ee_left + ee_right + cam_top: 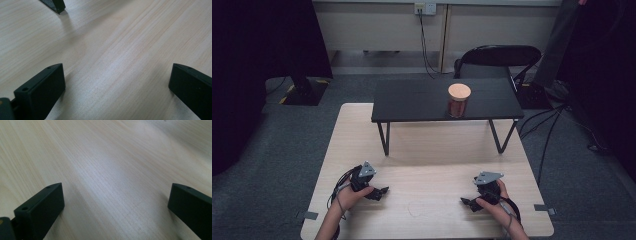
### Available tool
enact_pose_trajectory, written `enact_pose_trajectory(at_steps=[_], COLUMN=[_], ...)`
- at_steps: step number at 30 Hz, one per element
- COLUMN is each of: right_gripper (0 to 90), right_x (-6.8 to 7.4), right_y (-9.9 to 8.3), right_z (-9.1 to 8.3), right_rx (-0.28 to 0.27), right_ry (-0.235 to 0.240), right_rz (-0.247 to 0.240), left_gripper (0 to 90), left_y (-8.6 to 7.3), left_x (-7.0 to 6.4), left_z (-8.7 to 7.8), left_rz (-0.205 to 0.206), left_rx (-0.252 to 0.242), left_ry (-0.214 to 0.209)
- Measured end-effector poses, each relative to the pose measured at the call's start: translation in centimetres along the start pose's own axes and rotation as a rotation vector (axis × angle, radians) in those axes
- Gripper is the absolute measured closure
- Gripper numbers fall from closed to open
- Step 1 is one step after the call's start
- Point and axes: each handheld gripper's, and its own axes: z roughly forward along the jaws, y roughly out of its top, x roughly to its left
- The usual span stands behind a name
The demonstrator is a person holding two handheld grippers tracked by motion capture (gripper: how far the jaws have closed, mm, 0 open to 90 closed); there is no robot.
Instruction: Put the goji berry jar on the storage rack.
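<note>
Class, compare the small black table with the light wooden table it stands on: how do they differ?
The black table is dark and smaller; the wooden table is pale and wider. The black table stands raised on thin legs on top of the wooden table, which stands on the carpet. The black table carries a jar; the wooden table carries both claws. Both have flat rectangular tops.

Bare tabletop (432, 165) before black stand (412, 100)

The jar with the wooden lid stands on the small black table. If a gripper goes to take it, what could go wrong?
1. The jar stands near the front edge of the black table, so a push could tip it off onto the wooden table.
2. Both grippers, left and right, rest low and open; a flat reach could hit the black table's edge.
3. The round lid may only sit loose; this cannot be told.
</note>
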Motion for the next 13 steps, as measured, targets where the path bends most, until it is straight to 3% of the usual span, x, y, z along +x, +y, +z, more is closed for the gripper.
enact_pose_trajectory(at_steps=[13], right_gripper=[0.0], right_x=[0.0], right_y=[-0.09], right_z=[-0.08], right_rx=[0.0], right_ry=[-0.001], right_rz=[-0.002], left_gripper=[0.0], left_y=[0.02], left_x=[-0.01], left_z=[0.03], left_rz=[0.0], left_rx=[0.0], left_ry=[0.001])
